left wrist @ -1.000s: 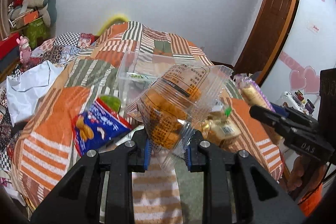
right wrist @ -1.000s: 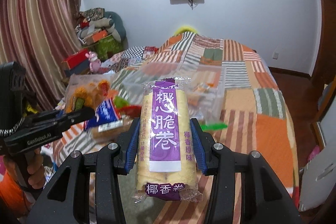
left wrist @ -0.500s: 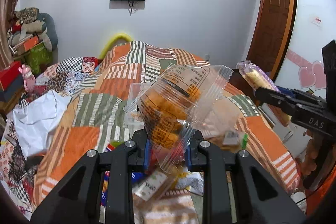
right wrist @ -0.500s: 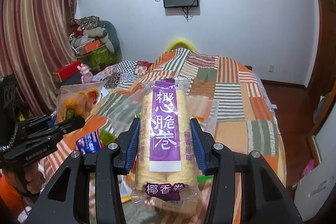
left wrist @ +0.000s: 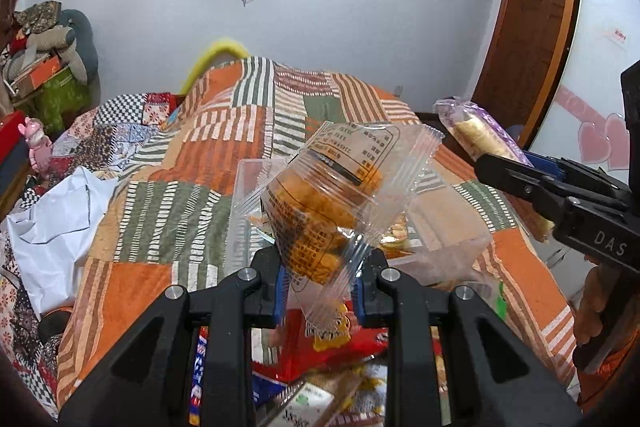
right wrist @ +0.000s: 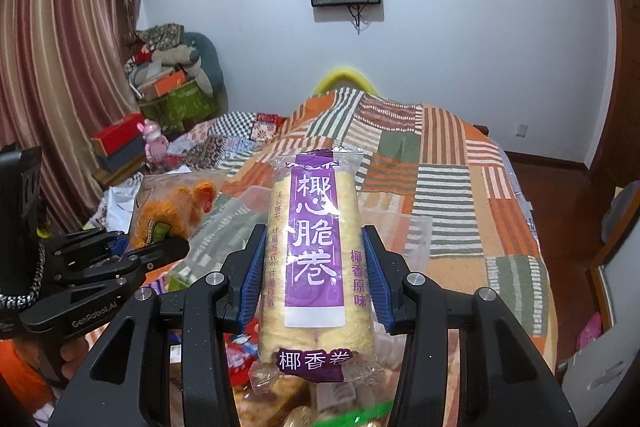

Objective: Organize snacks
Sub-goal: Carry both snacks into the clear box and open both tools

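My left gripper [left wrist: 318,293] is shut on a clear packet of orange snacks [left wrist: 328,203] and holds it up above the bed. It also shows in the right wrist view [right wrist: 172,211] at the left. My right gripper [right wrist: 316,283] is shut on a purple-labelled packet of yellow wafer rolls [right wrist: 316,259], held upright. That packet shows at the right of the left wrist view [left wrist: 480,139]. A clear plastic box [left wrist: 436,243] stands on the bed behind the orange packet. Several loose snack packets [left wrist: 320,359] lie below the grippers.
A patchwork orange and green striped quilt [right wrist: 460,187] covers the bed. White cloth [left wrist: 52,227] lies at its left side. Boxes and plush toys [right wrist: 168,87] are piled by the curtain. A wooden door [left wrist: 524,27] and a white panel are at the right.
Both grippers have risen and tilted up with their packets still held. The loose snacks have dropped lower in view and the clear box now sits right behind the orange packet.
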